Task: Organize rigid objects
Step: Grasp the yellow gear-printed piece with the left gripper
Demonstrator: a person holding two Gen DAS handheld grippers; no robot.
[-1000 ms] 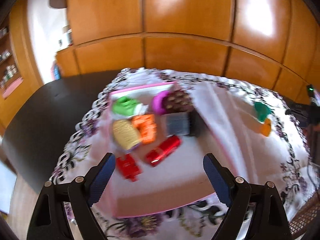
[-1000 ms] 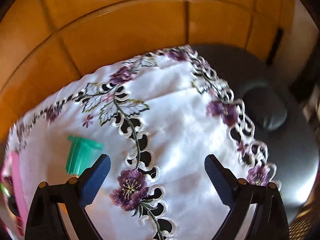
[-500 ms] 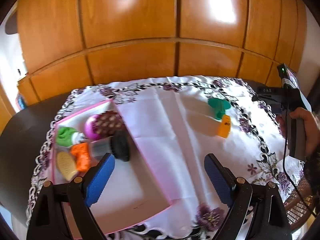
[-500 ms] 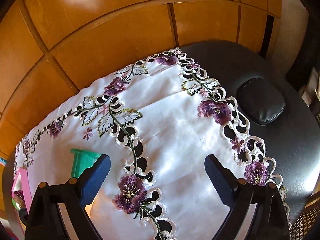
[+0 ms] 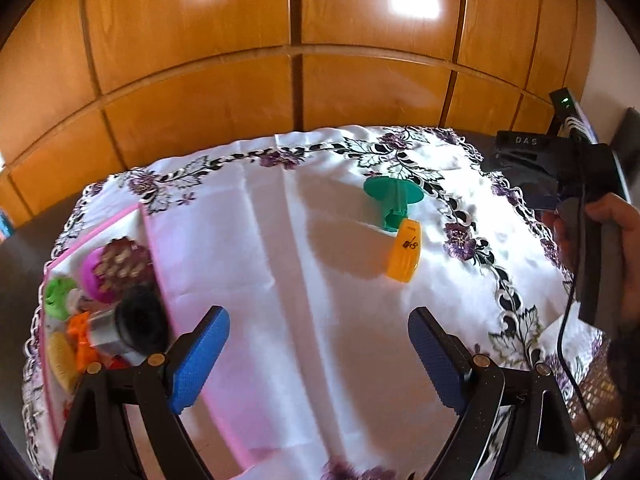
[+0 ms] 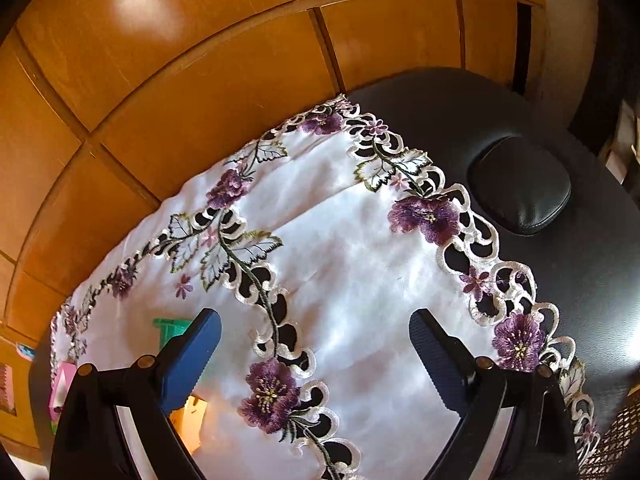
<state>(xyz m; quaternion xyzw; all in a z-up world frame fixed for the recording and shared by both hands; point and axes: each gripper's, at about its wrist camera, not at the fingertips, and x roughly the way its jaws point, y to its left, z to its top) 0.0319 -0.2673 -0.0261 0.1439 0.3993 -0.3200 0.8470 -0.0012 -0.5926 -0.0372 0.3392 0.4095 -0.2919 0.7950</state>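
While both my grippers hang spread and empty over the white cloth (image 5: 304,240), the green piece (image 5: 394,196) and orange piece (image 5: 404,256) lie touching ahead of my left gripper (image 5: 318,356), just left of my right gripper (image 6: 314,356).

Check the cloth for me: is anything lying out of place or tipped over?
Yes. The green piece and the orange piece lie loose on the white cloth, touching each other, while the other toys are gathered in the pink tray at the left. The green piece looks tipped on its side. Nothing looks spilled or broken.
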